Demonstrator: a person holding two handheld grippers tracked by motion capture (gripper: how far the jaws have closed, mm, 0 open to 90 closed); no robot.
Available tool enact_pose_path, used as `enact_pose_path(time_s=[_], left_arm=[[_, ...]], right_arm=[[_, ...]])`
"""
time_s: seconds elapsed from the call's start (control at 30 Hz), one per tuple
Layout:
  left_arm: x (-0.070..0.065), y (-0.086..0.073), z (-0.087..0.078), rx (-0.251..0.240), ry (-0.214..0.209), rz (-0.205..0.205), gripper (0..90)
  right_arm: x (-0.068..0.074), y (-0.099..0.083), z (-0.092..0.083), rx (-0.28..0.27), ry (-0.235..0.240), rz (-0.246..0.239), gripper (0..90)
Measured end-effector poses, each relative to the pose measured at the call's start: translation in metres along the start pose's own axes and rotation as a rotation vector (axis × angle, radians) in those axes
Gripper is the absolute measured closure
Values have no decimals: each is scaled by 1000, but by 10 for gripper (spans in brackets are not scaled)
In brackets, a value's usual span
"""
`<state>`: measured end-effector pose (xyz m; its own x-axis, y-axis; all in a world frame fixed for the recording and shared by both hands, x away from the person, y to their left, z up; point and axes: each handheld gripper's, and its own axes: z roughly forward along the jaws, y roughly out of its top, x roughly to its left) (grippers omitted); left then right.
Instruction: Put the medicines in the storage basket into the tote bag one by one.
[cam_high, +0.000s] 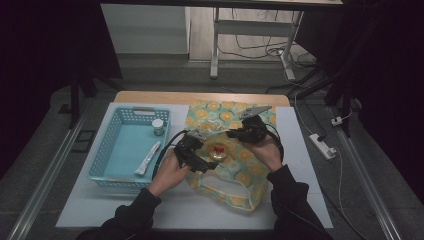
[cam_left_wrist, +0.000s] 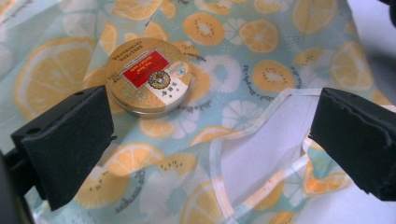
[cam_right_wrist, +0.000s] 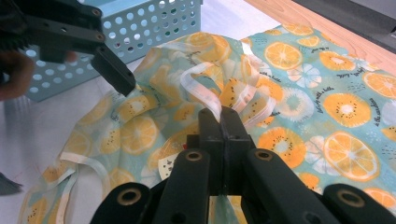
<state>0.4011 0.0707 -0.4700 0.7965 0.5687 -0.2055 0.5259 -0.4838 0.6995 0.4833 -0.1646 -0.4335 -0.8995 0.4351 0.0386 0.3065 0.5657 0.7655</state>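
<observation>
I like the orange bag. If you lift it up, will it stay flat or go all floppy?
Probably floppy: the bag already bunches into folds where the right gripper pinches its edge. It looks thin and light. The round tin lying on it might slide off if the cloth tilts.

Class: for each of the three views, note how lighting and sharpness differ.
High view: dim, dark surround, tin small and soft. Left gripper view: bright, tin label fairly sharp, near jaws blurred. Right gripper view: bag well lit, right tool dark, close and soft.
</observation>
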Motion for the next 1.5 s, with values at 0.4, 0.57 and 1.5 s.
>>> enact_pose_path(time_s=[0.4, 0.57, 1.5], left_arm=[[5, -15, -27, -24, -19, -14, 0], [7, -21, -37, -22, -2, -25, 0], [58, -63, -105, -9, 250, -193, 0]], right_arm=[[-1, -2, -2, 2, -4, 2, 900], [0, -2, -2, 0, 0, -2, 900], [3, -1, -2, 7, 7, -12, 900]])
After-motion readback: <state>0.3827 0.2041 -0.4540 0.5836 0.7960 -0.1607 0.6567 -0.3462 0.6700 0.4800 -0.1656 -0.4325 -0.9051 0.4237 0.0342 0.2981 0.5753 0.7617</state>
